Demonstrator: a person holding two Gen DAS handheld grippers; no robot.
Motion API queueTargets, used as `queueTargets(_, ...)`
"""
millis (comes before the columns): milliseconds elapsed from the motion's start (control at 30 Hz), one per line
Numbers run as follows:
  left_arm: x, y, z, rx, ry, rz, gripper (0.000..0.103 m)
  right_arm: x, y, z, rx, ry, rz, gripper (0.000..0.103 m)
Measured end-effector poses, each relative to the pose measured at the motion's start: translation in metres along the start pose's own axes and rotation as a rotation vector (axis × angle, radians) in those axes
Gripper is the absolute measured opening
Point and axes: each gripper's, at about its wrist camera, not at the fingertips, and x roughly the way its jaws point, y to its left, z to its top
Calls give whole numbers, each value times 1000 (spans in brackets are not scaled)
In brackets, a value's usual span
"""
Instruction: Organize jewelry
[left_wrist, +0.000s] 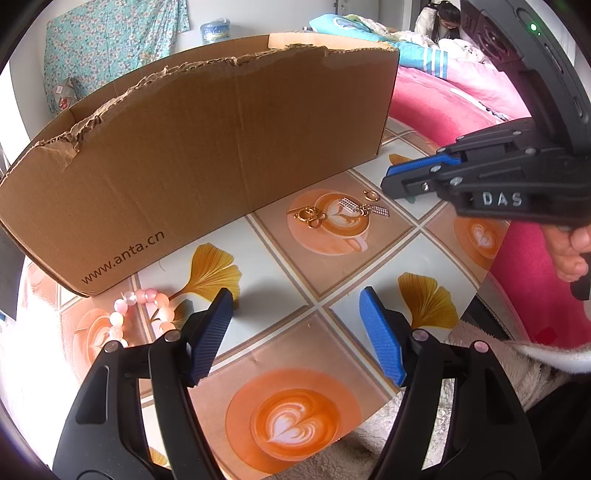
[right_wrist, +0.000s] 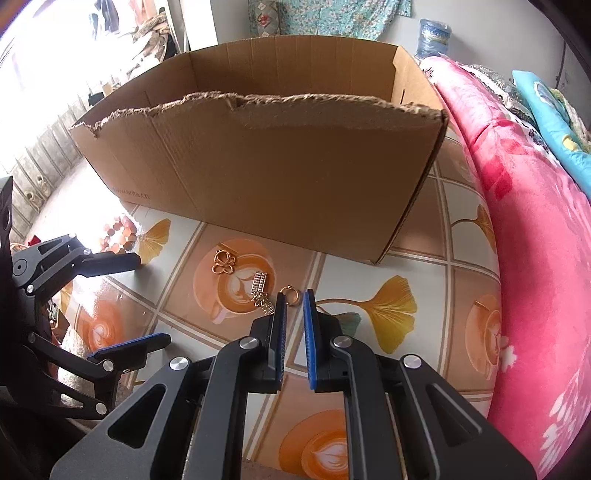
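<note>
Small jewelry lies on the table in front of a cardboard box (left_wrist: 207, 147): gold looped earrings (left_wrist: 311, 217), silver rectangular drop earrings (left_wrist: 364, 207) and a small gold ring (left_wrist: 371, 195). They also show in the right wrist view as the gold loops (right_wrist: 222, 261), the silver drops (right_wrist: 260, 291) and the ring (right_wrist: 291, 295). A pink bead bracelet (left_wrist: 142, 314) lies near the box's left corner. My left gripper (left_wrist: 295, 306) is open and empty above the table. My right gripper (right_wrist: 294, 306) is nearly closed with a narrow gap, empty, its tips just before the ring.
The box (right_wrist: 277, 173) is open-topped with a torn front edge. The table (left_wrist: 280, 266) has a coffee-and-leaf print cover. A pink blanket (right_wrist: 535, 221) lies along the right side. A person (left_wrist: 441, 18) sits far behind.
</note>
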Motion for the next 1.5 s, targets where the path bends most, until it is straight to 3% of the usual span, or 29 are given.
queueTargets(267,0,0,0,0,0,0,68,1,-2,6,4,-20,117,10)
queueTargets(667,-1,-1,0,-1,1,1,68,12,10,-2,-11,59,166,10)
queueTargets(1000,-1,-1,1,-1,1,1,69,6,6,10,7,6,146,10)
queueTargets(1500,-1,2,0,-3,-1,0,72,4,10,9,-16,57,133,10)
